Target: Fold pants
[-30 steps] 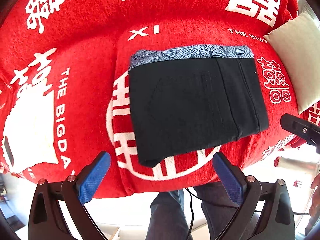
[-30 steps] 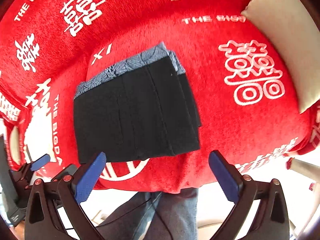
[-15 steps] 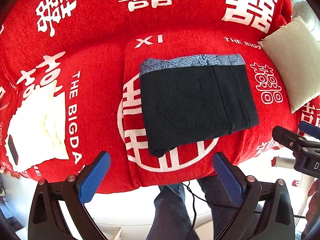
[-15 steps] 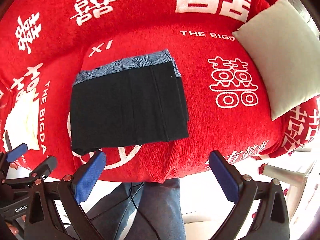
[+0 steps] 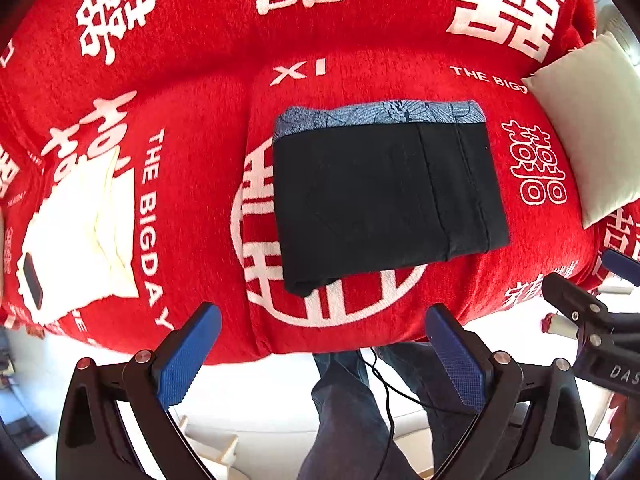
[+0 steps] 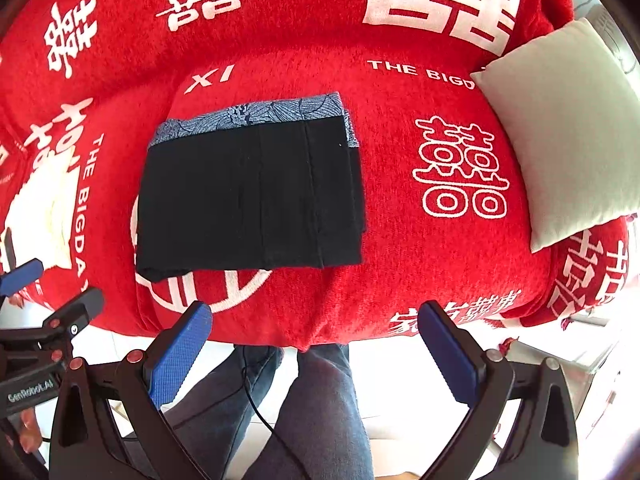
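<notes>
The black pants (image 5: pixel 384 200) lie folded into a flat rectangle on the red sofa seat (image 5: pixel 192 184), with a blue patterned band along their far edge. They also show in the right wrist view (image 6: pixel 248 200). My left gripper (image 5: pixel 320 360) is open and empty, held back from the sofa's front edge. My right gripper (image 6: pixel 312 356) is open and empty, also off the front edge. Each gripper shows at the side of the other's view.
A cream cushion (image 6: pixel 568 128) rests at the sofa's right end. A folded white cloth (image 5: pixel 76 232) with a dark phone-like object (image 5: pixel 32 280) lies at the left. The person's legs in jeans (image 6: pixel 312 412) and a cable stand below the sofa edge.
Both grippers have pulled back and away from the sofa, so the folded pants look smaller and farther. The pants have not moved.
</notes>
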A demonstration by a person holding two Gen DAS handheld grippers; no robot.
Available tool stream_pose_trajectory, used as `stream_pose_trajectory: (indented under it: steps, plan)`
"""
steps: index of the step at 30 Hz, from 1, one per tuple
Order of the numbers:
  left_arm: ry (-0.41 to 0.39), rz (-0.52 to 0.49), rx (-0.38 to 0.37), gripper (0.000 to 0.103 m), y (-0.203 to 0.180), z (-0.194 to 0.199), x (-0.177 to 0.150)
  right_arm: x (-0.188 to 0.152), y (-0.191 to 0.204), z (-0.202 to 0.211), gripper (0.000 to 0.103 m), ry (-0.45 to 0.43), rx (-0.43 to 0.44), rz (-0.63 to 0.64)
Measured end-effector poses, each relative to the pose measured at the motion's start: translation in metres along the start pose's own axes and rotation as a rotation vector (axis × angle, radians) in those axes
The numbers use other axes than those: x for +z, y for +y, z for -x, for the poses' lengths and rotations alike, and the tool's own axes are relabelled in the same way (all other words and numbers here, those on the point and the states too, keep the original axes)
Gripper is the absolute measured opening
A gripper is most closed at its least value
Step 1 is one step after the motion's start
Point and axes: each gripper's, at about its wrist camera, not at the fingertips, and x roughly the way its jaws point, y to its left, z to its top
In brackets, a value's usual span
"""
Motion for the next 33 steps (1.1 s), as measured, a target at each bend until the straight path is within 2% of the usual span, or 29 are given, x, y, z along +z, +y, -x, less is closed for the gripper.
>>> stream_pose_trajectory:
  steps: [12, 33]
  plan:
    - [-0.009, 0.033, 0.058, 0.102, -0.013, 0.008, -0.002, 0.007, -0.016, -0.007, 0.103, 0.011, 0.05, 0.036]
    - [-0.011, 0.014, 0.062, 0.102, -0.017, 0.009, 0.006, 0.015, -0.019, -0.007, 0.103, 0.009, 0.063, 0.03]
